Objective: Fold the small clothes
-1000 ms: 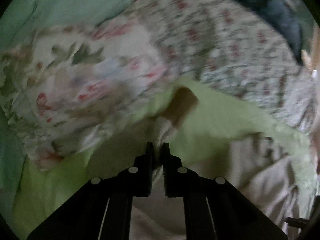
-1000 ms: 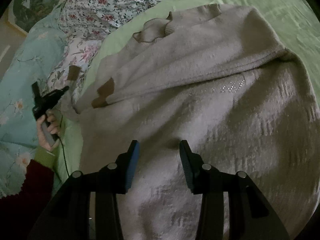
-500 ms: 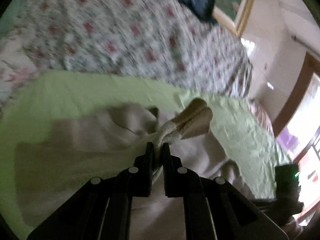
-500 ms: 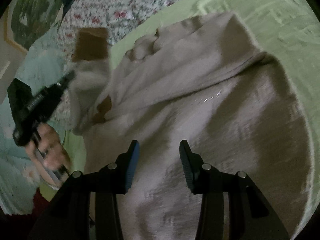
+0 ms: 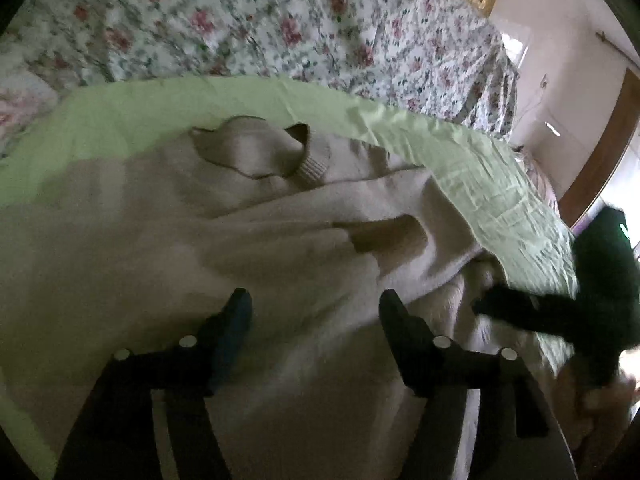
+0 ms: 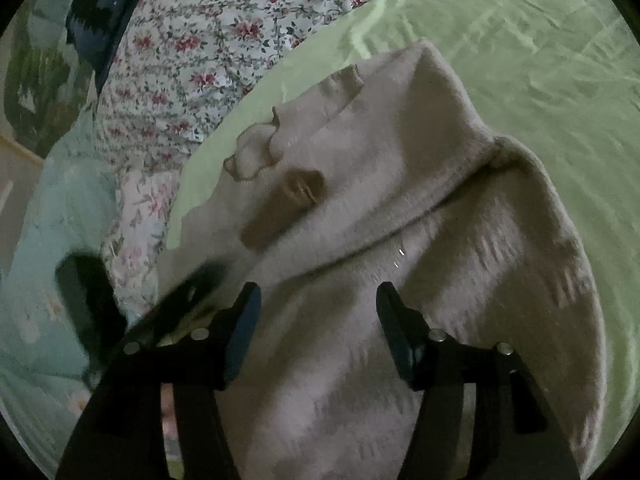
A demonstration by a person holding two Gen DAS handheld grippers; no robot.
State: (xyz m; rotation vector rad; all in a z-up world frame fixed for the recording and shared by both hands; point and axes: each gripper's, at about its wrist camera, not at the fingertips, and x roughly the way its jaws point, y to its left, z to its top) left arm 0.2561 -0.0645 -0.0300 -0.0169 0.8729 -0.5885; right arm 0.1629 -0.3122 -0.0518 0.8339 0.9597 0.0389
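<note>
A beige knit sweater (image 5: 224, 232) lies on a light green sheet (image 5: 120, 108). Its neck opening (image 5: 256, 152) points away from me. A sleeve with a brown cuff (image 5: 384, 232) lies folded across the chest; the cuff shows in the right wrist view (image 6: 288, 200) too. My left gripper (image 5: 314, 312) is open and empty just above the sweater body. My right gripper (image 6: 318, 304) is open and empty over the sweater (image 6: 400, 240) lower body. The right gripper also shows as a dark blurred shape at the right of the left wrist view (image 5: 560, 308). The left gripper shows blurred at lower left of the right wrist view (image 6: 176, 296).
A floral quilt (image 5: 280, 28) lies beyond the green sheet (image 6: 520, 60). A pale teal blanket (image 6: 48, 240) is at the left. A dark blue cloth (image 6: 104, 4) sits at the far left. A wall and wooden door frame (image 5: 600, 140) stand at the right.
My left gripper carried the sleeve cuff across the sweater, then opened and let it go; the sleeve now lies on the chest. My right gripper stayed open over the sweater.
</note>
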